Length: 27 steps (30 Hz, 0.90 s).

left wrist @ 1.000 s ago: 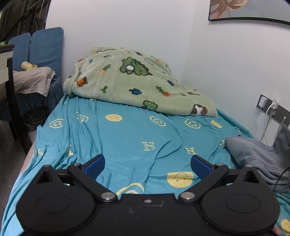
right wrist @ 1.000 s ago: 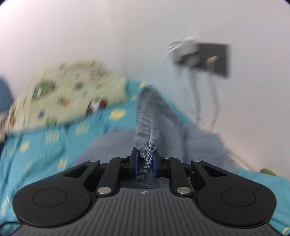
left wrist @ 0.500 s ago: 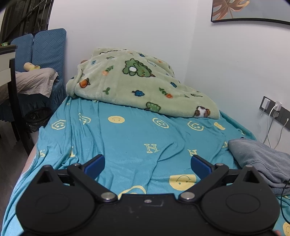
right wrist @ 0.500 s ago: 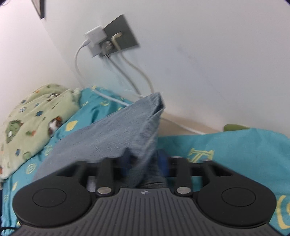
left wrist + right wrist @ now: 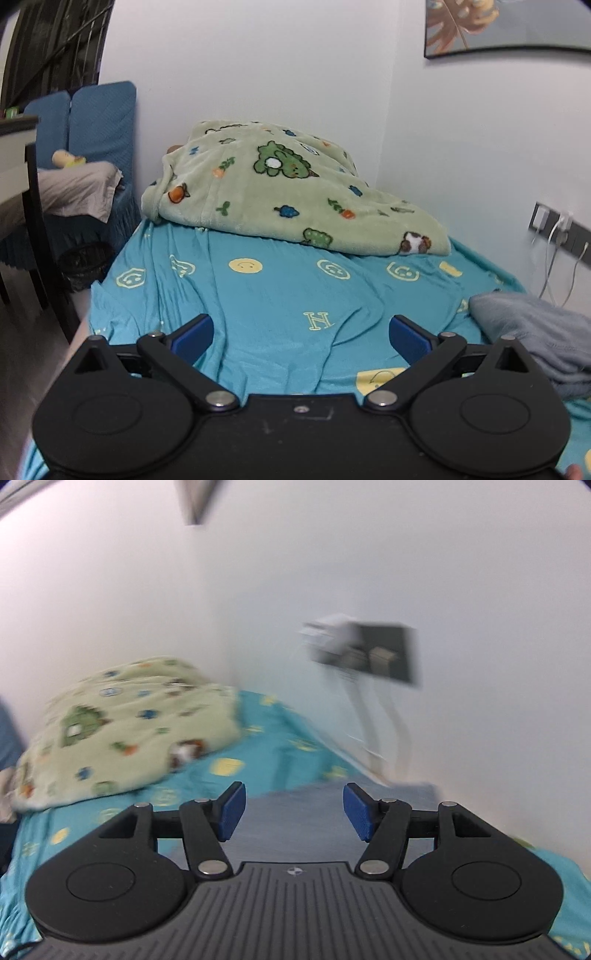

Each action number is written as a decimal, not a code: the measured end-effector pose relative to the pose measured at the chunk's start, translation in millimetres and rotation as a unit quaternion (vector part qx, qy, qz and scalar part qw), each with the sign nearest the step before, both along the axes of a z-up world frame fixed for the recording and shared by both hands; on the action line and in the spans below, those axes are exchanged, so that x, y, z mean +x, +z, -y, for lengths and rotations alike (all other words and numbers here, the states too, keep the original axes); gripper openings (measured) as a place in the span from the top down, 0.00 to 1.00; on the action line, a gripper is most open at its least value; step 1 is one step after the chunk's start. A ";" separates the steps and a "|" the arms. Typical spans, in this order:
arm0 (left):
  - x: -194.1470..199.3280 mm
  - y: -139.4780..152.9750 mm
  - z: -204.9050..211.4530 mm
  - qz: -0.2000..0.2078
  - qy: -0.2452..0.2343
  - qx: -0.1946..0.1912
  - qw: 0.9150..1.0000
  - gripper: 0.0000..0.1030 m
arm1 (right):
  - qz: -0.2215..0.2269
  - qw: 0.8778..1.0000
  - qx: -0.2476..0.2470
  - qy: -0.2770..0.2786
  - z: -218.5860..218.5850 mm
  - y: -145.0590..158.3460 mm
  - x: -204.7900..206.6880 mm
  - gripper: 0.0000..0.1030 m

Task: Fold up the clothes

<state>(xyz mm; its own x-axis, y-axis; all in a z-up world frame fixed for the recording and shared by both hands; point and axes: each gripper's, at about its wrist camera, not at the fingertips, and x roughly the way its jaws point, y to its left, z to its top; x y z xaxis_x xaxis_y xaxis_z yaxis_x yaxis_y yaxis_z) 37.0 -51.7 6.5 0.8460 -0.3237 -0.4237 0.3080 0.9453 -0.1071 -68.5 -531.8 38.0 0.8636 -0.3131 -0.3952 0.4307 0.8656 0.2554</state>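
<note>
Right wrist view: right gripper (image 5: 293, 814) angled downward over grey garment (image 5: 295, 812), jaws opening, nothing between them.

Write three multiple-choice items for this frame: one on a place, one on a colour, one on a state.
1. Where does the grey garment lie on the bed?
A. on the side by the wall sockets
B. under the green blanket
C. on the floor

2. What colour is the bed sheet?
A. white
B. red
C. turquoise

3. What is between the right gripper pads?
A. a pinched fold of cloth
B. nothing; the jaws are apart and opening
C. a cable

Answers: 1 A, it lies beside the wall sockets. 2 C, turquoise with yellow prints. 3 B, the blue pads stand apart above the garment.
</note>
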 end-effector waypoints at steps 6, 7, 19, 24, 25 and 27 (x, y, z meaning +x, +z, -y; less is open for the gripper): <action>-3.0 7.6 -14.2 0.007 0.012 -0.012 1.000 0.01 | 0.031 0.992 -0.020 0.121 -101.1 38.2 43.6 0.35; -3.6 8.8 -16.4 0.009 0.014 -0.013 1.000 0.01 | 0.035 0.989 -0.020 0.141 -117.8 41.0 50.3 0.33; -13.8 17.0 -30.1 0.033 0.031 0.008 0.999 0.00 | 0.013 0.967 -0.007 0.256 -251.9 -2.7 98.8 0.31; -17.3 13.1 -26.1 0.040 0.045 0.026 0.998 0.00 | 0.010 0.962 -0.025 0.271 -265.0 -26.3 91.8 0.22; -16.8 12.0 -24.5 0.038 0.047 0.029 0.998 0.00 | 0.009 0.962 -0.028 0.273 -263.9 -30.8 91.8 0.20; -15.1 9.4 -22.0 0.033 0.050 0.030 0.998 0.00 | 0.007 0.961 -0.029 0.274 -259.6 -39.8 93.7 0.16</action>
<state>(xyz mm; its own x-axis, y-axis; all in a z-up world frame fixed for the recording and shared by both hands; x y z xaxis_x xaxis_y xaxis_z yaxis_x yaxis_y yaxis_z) 21.9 -29.7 15.9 0.8994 -0.2120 -0.3823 0.2165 0.9758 -0.0320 25.2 -272.2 -1.7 0.9104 0.1690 -0.3775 -0.0966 0.9743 0.2034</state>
